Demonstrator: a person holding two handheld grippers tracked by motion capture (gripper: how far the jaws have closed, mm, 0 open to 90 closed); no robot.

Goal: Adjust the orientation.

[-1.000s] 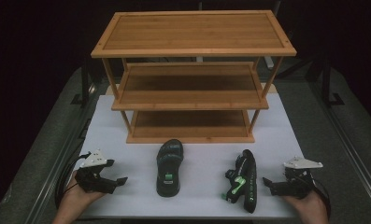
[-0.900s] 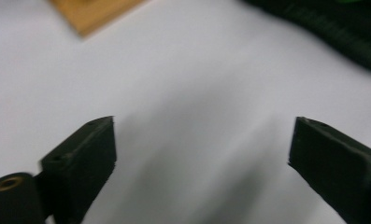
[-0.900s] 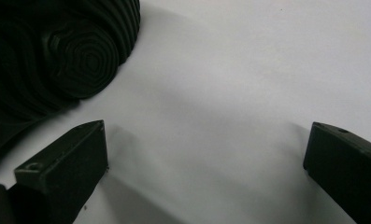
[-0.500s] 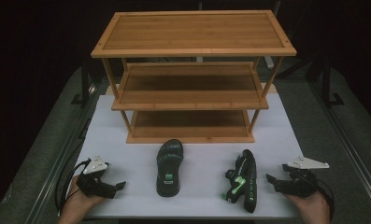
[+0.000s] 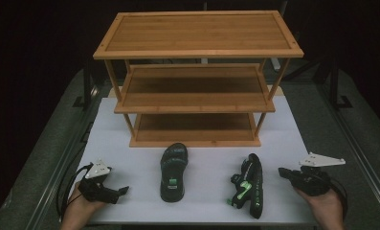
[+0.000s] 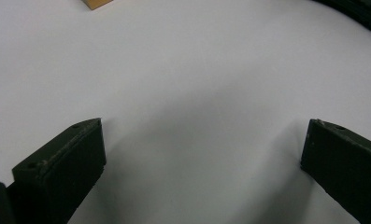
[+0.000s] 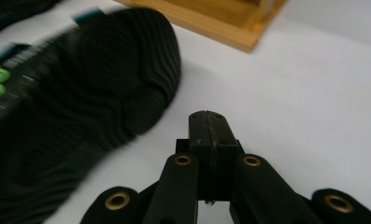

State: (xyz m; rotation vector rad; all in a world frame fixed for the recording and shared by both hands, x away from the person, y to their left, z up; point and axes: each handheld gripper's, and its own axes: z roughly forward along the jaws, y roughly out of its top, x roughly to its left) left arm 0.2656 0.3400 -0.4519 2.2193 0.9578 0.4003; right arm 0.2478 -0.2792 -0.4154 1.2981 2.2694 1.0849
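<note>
So, two black sandals on the white tabletop, both near the front edge, just ahead of the bamboo shoe rack at the back. Left sandal lying flat, sole down, roughly mid-front. Right sandal – green accents – tipped onto its side, closer to the front right corner. Left gripper down by the front left corner, jaws spread wide over bare white surface, nothing between them, well apart from the left sandal. Right gripper near the front right corner, just beside the right sandal but not touching – jaws have just been closing and now sit pressed together on nothing. Ribbed sole of that sandal close up in the right gripper view, blurred.
</note>
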